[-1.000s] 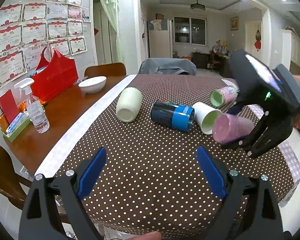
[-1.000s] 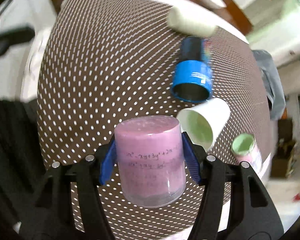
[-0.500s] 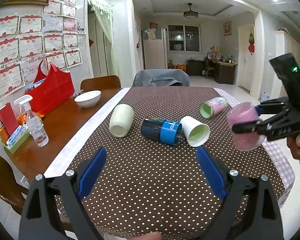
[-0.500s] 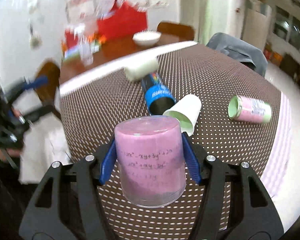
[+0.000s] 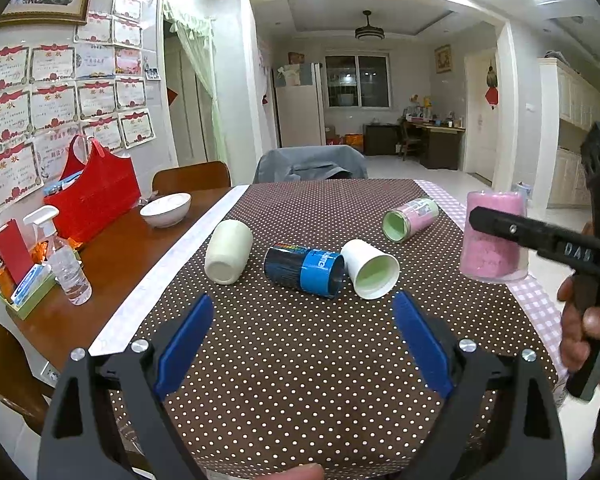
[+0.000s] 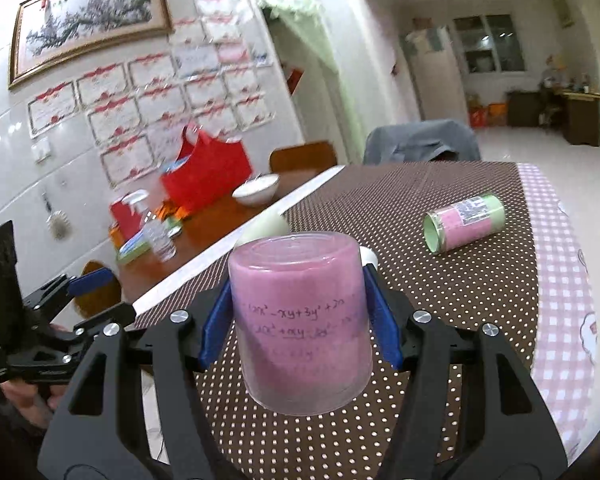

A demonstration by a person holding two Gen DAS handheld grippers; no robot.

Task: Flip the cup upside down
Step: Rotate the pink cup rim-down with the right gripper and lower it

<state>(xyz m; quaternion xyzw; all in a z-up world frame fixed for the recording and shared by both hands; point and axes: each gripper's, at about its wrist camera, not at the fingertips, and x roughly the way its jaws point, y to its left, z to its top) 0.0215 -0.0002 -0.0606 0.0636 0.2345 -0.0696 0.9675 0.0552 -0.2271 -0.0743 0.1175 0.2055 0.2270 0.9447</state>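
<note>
My right gripper (image 6: 300,320) is shut on a translucent pink cup (image 6: 300,324) with handwriting on its side. It holds the cup upright with the closed base on top and the open mouth down, above the dotted tablecloth (image 6: 480,280). In the left wrist view the same cup (image 5: 494,240) hangs above the table's right edge, gripped by the right gripper (image 5: 500,226). My left gripper (image 5: 300,340) is open and empty over the near part of the tablecloth (image 5: 300,360).
On the cloth lie a cream cup (image 5: 228,256), a dark blue cup (image 5: 304,270), a white paper cup (image 5: 370,274) and a pink-green cup (image 5: 410,219), all on their sides. A bowl (image 5: 165,209), red bag (image 5: 94,196) and spray bottle (image 5: 64,262) stand left.
My right gripper has turned with the pink cup from pointing down at the table to level, bringing the cup mouth-down, and has lifted it to the table's right edge. The left gripper stayed open.
</note>
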